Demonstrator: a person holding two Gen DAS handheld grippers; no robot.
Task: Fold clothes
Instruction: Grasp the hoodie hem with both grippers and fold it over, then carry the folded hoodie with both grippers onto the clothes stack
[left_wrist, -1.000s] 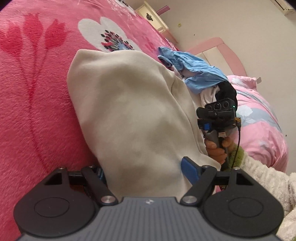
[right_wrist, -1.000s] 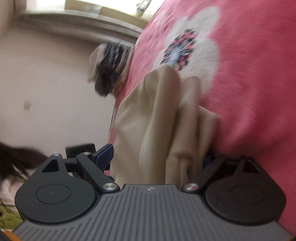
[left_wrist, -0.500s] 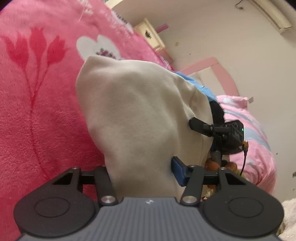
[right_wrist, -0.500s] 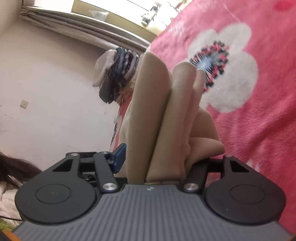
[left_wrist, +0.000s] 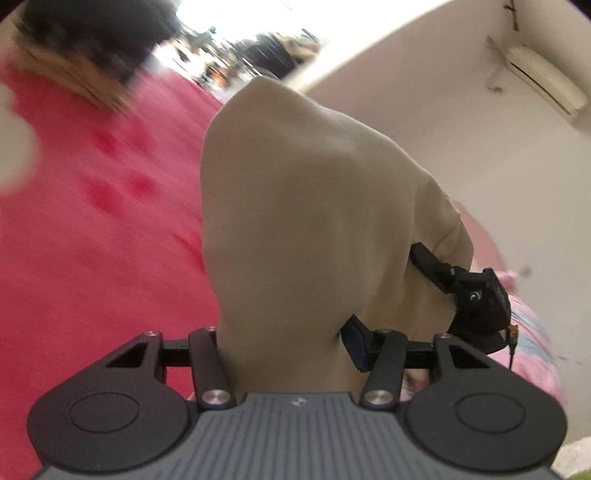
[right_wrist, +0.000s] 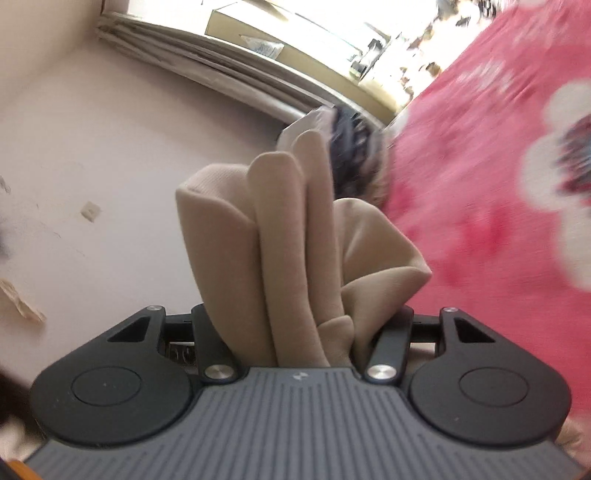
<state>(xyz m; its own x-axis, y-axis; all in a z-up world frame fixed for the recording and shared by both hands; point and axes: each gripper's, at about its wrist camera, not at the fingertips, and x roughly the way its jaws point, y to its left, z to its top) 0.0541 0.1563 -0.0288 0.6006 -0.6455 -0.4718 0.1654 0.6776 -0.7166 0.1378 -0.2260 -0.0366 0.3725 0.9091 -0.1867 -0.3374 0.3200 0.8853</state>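
Note:
A folded beige garment (left_wrist: 303, 206) hangs lifted off the red-pink floral blanket (left_wrist: 92, 240). My left gripper (left_wrist: 280, 332) is shut on one end of it, and the cloth fills the gap between the fingers. In the right wrist view the same garment (right_wrist: 288, 229) stands in thick stacked folds, and my right gripper (right_wrist: 299, 325) is closing its jaws on the bundle, pads pressing the cloth. From the left wrist view the right gripper (left_wrist: 476, 306) shows at the garment's far right edge, holding it.
The blanket (right_wrist: 480, 221) with white flowers spreads under both grippers. A dark, blurred pile of clothes (right_wrist: 354, 155) lies near the bed's edge by the window sill (right_wrist: 295, 85). A pink quilt (left_wrist: 532, 332) lies at right, an air conditioner (left_wrist: 543, 81) on the wall.
Both grippers closed on the beige garment and lifted it up off the blanket. The views have swung upward toward the wall and window.

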